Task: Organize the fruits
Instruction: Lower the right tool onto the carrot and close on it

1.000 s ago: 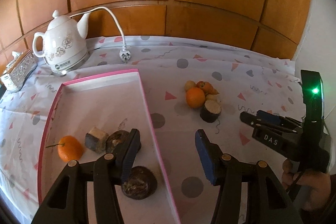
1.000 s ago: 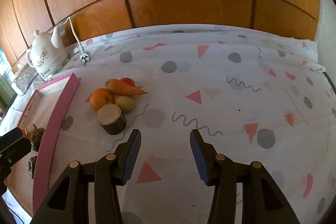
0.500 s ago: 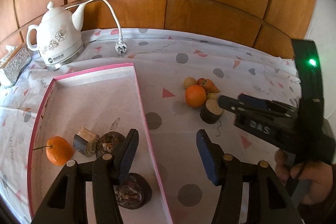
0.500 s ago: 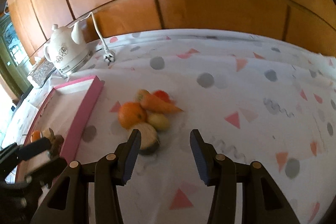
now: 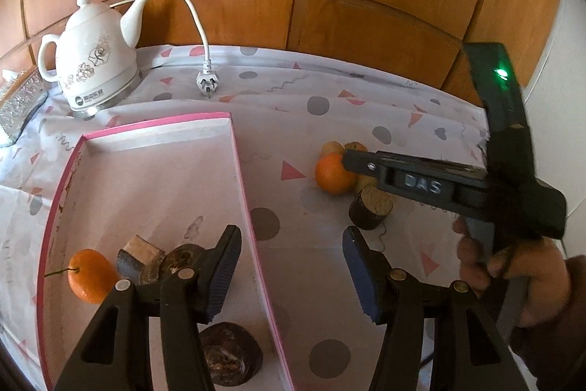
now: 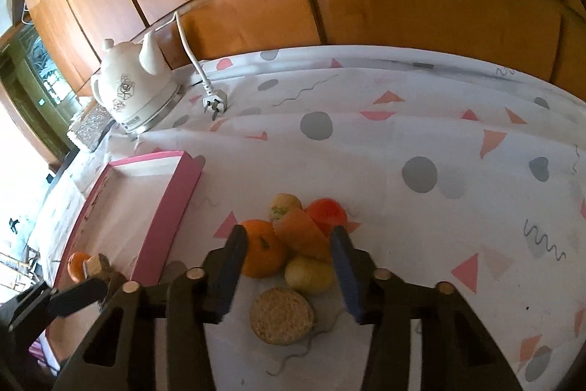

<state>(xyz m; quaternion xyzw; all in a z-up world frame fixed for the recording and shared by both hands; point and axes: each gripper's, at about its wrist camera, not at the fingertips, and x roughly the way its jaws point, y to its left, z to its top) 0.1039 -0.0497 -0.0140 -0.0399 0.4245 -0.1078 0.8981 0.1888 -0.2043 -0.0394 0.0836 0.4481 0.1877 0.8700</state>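
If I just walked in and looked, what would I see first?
Probably the little heap of produce on the spotted tablecloth: an orange, a carrot and a tomato, with the right gripper hanging open just over them. Next, the pink tray to their left, already holding another orange, and the white teapot-shaped kettle by the wooden wall behind it.
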